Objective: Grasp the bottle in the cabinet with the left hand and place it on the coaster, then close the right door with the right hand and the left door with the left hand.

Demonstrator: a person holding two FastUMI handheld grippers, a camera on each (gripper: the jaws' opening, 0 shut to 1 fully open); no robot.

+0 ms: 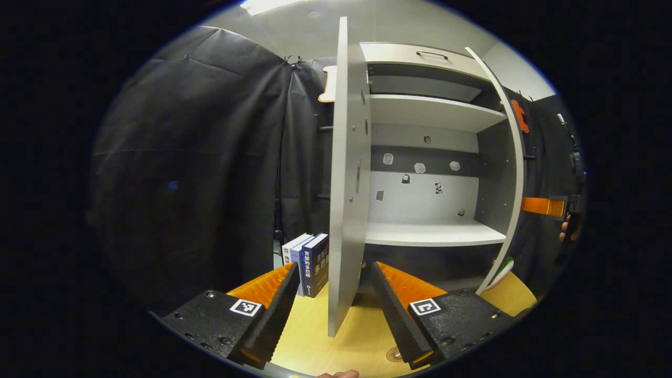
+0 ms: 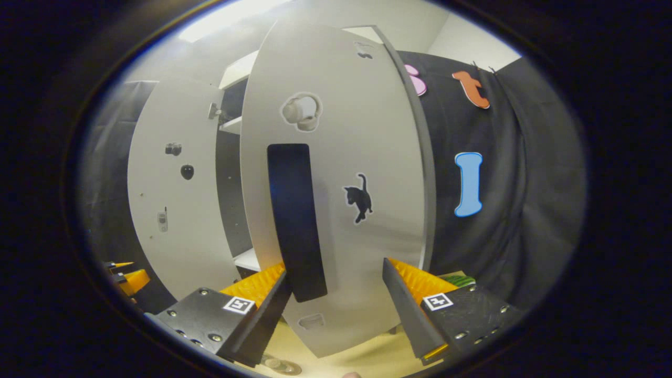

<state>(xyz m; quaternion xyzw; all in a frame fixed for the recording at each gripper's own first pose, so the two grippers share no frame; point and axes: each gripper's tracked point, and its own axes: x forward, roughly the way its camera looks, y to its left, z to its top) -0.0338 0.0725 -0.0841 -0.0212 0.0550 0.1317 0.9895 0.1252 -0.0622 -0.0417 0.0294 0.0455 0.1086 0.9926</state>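
A white cabinet [image 1: 436,157] stands on a wooden table [image 1: 362,336] in a booth hung with black cloth, both its doors swung out and its shelves bare of any bottle. Going left to right in the left gripper view: a few books [image 1: 310,262] stand upright against the cloth; next comes the left door [image 1: 346,178], seen almost edge-on as a tall upright slab, its lower edge just beyond and between the fingers of the left gripper [image 1: 336,310], whose jaws are wide apart and hold nothing. Past the open shelves the right door [image 1: 512,173] curves away, and at the far right the other gripper's orange finger [image 1: 543,206] reaches toward its outer face. In the right gripper view, the left door [image 2: 173,199] sits at the left, and the right door [image 2: 336,173] looms close in the middle with its dark vertical handle strip [image 2: 296,220] (long axis upright) straight ahead of the right gripper [image 2: 336,310], also spread wide and empty. The bottle cannot be made out for certain; a green and white object [image 1: 501,270] low behind the right door may be it. Judging by the task, closing comes next, and the right gripper is nearer its door, so a push straight ahead should swing it shut.
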